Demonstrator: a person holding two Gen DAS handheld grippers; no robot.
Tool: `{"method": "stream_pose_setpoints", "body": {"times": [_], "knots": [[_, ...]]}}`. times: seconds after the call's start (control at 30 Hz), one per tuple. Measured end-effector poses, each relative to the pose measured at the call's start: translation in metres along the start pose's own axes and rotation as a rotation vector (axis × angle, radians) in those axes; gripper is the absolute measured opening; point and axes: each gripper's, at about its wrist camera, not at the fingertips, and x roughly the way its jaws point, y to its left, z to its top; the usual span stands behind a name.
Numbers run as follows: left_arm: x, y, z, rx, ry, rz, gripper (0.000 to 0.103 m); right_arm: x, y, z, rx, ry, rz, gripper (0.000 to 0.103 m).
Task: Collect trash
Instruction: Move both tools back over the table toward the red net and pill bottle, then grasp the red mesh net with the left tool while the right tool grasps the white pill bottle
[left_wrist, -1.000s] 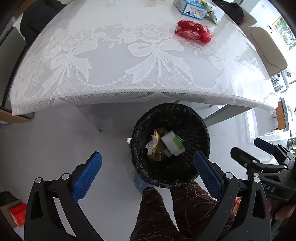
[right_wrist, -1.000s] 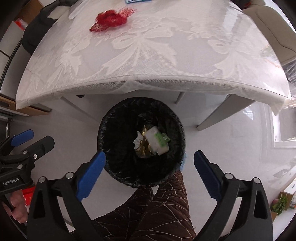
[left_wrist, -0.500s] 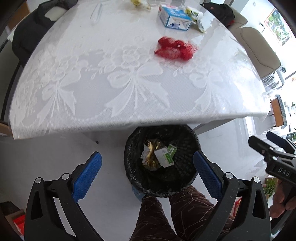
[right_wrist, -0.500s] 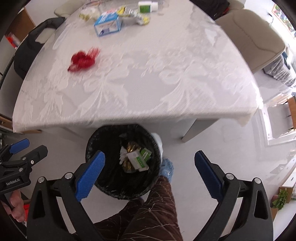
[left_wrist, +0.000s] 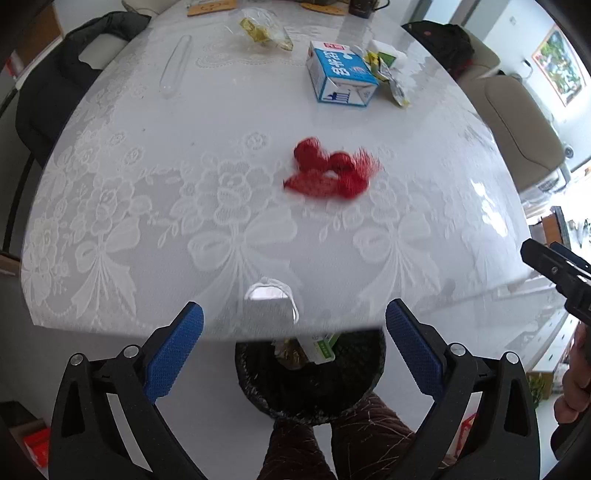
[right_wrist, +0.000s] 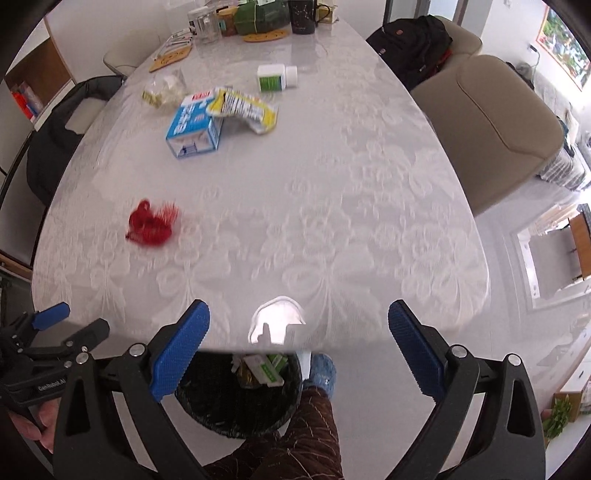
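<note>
Both grippers empty, jaws wide apart: left gripper (left_wrist: 294, 347), right gripper (right_wrist: 298, 347). Red mesh net (left_wrist: 330, 173) lies mid-table, well apart from both; blue milk carton (right_wrist: 194, 127) & wrappers farther back. Bin (left_wrist: 310, 384) sits under the table edge. Risk: net is thin & floppy, so pads may close on lace cloth (left_wrist: 147, 206) w/ it, dragging the cloth.

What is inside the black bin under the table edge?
In the black bin a white carton with green print lies on gold foil wrapping and some crumpled white scrap. The table edge hides the far part of the bin; its bottom is out of sight.
</note>
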Motion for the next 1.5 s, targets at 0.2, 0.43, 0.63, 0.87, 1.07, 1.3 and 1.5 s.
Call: {"method": "stream_pose_setpoints", "body": {"times": [0.2,0.43,0.63,0.87,1.07,1.3,1.5], "knots": [[0.012,-0.009,0.032,-0.033,0.003,0.006,0.097,0.013,-0.006,0.038,-0.033,-0.001,0.015,0.093],[0.034,-0.017,0.066,-0.070,0.025,0.019,0.094,0.038,-0.012,0.090,-0.061,0.015,0.032,0.093],[0.052,-0.017,0.085,-0.107,0.053,0.033,0.091,0.058,-0.009,0.145,-0.087,0.007,0.051,0.093],[0.068,-0.018,0.104,-0.148,0.078,0.057,0.084,0.085,0.001,0.214,-0.097,0.009,0.065,0.093],[0.084,-0.019,0.119,-0.175,0.114,0.062,0.072,0.111,0.011,0.261,-0.122,0.032,0.085,0.093],[0.095,-0.030,0.129,-0.195,0.140,0.083,0.057,0.149,0.021,0.294,-0.128,0.085,0.098,0.088],[0.104,-0.047,0.139,-0.193,0.153,0.105,0.036,0.176,0.026,0.310,-0.088,0.131,0.113,0.082]]}}
